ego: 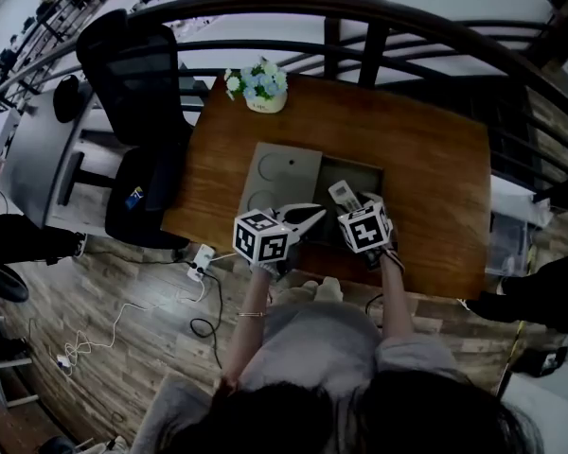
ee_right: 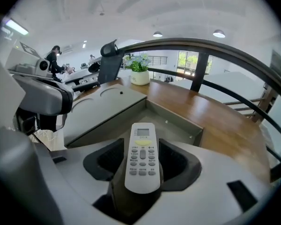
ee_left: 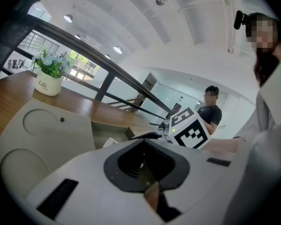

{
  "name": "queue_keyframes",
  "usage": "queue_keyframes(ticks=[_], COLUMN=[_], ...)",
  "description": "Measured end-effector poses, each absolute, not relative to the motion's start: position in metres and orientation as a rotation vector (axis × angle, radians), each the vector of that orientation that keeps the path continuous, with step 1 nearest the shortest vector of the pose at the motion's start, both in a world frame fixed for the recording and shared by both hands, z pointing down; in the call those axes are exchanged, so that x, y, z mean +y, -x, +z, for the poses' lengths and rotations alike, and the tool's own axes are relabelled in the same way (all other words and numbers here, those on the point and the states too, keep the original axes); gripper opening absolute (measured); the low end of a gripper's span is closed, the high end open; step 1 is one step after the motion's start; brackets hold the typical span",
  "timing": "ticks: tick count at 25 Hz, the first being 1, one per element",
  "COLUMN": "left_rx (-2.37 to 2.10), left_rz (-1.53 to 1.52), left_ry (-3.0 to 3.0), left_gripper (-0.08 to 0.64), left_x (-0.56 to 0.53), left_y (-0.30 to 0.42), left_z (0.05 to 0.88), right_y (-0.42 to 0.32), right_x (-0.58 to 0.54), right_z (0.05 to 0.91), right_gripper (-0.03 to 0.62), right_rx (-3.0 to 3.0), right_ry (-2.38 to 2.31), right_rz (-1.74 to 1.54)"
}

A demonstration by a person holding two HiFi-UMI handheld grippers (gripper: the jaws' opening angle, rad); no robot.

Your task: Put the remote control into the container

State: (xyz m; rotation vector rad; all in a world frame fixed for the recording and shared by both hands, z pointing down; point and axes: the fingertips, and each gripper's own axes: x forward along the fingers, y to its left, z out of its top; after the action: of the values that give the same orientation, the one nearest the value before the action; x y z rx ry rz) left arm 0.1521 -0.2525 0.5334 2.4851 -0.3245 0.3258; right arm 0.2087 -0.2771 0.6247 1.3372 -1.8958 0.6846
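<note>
Two grippers abreast at grey box container [ego: 362,169]: right gripper [ego: 353,208] clamps white oblong remote control [ee_right: 142,156]; left gripper [ego: 306,218] closed, empty.

The person wears a light grey short-sleeved top [ego: 312,343], with a thin bracelet [ego: 251,314] round the left wrist. The left tool [ego: 310,216] and the right tool [ego: 352,206] have pale grey shells. Each carries a white cube [ego: 262,237] printed with black square markers.

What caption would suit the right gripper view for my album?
Right gripper holding a white remote control at the grey container on a wooden table.
</note>
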Motion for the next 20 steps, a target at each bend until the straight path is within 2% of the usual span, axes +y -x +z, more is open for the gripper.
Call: queue_keyframes(ticks=[2,11,20], left_rx=[-0.308,-0.234,-0.140], left_rz=[0.331,0.335,0.316], left_ry=[-2.497,-2.547,-2.620], left_gripper=[0.003,0.003,0.003], left_x=[-0.250,-0.233,-0.220], left_y=[-0.154,-0.160,-0.172], left_z=[0.532,0.526,0.507], right_y=[-0.206,-0.213,-0.209], right_x=[-0.274,-0.264,-0.248], right_z=[0.619,0.578,0.533], right_gripper=[0.238,0.076,0.041], right_rx=[-1.933,-2.058,-2.300], right_ry=[-1.356,-1.504,-1.544], right_rz=[0.683,0.717,0.739])
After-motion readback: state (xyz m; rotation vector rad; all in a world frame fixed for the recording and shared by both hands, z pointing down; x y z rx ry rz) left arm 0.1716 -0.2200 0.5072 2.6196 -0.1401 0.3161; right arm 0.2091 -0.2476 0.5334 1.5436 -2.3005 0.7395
